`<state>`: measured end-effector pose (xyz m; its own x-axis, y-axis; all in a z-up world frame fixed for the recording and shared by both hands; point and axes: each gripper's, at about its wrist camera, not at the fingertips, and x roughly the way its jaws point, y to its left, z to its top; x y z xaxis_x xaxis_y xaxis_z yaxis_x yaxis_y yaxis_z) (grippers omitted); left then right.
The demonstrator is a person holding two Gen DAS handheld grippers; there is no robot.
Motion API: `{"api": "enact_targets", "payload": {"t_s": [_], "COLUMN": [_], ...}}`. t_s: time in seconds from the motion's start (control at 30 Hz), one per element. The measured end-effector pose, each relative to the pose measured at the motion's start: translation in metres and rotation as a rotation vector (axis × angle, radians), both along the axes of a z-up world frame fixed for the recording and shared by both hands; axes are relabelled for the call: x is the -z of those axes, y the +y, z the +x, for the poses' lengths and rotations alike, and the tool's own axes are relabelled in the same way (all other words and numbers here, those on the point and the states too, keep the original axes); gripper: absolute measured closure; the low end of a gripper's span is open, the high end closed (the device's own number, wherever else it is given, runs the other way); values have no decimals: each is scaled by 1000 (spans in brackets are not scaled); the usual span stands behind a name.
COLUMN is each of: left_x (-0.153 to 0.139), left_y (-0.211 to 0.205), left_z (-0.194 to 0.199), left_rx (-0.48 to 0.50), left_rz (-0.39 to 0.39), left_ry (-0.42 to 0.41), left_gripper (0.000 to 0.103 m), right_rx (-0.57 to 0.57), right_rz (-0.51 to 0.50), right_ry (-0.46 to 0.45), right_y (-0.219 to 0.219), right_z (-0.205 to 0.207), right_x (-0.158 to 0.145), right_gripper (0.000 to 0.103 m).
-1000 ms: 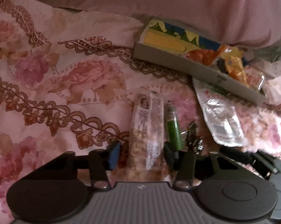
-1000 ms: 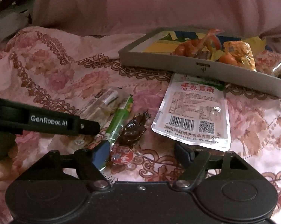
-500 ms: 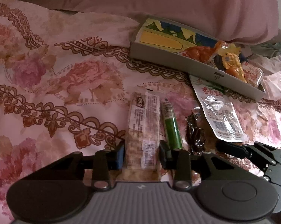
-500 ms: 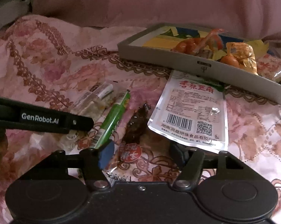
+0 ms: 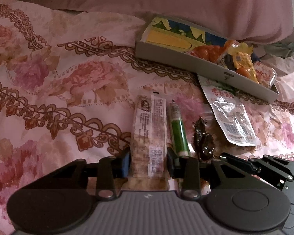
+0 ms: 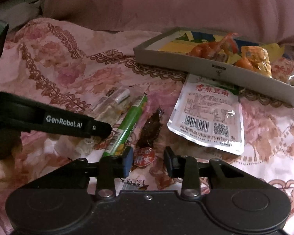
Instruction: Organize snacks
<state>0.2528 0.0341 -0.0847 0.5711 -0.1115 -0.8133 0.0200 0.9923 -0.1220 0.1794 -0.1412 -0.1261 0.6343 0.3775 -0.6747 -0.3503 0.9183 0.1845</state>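
Both grippers have narrowed since a second ago: the left gripper now pinches the clear cracker packet between its pads, while the right gripper is closing around the dark snack pouch, apparently not yet gripping, with the grey box well ahead awaiting both.

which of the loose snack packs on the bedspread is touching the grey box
The silver flat pouch: its top edge is tucked against the grey box. The clear cracker pack, green stick and dark snack lie apart.
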Motion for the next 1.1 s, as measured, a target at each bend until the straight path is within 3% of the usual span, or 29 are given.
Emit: {"api": "enact_targets", "payload": {"t_s": [0.3,0.47,0.6,0.97,1.1], "left_x": [-4,-5,-8,-20,-26], "left_y": [-4,-3,-2,2,3], "left_z": [-13,-15,-15,-23,-27], "left_rx": [-6,-16,-18,-45,-47], "left_rz": [-14,-11,-14,-39,-37], "left_ry": [28,24,-22,-79,-125], "left_gripper": [65,64,65,65,65], "right_rx": [-37,-29,-31,-104,-110], "right_rz": [-79,-39,-49,-216,-215], "right_ry": [-50,-38,-58,-193,-184], "right_y": [8,1,2,18,17], "right_z": [-19,-15,-16,-41,-44], "right_x": [-14,-10,-13,-22,-22], "right_gripper": [67,67,68,72,72]}}
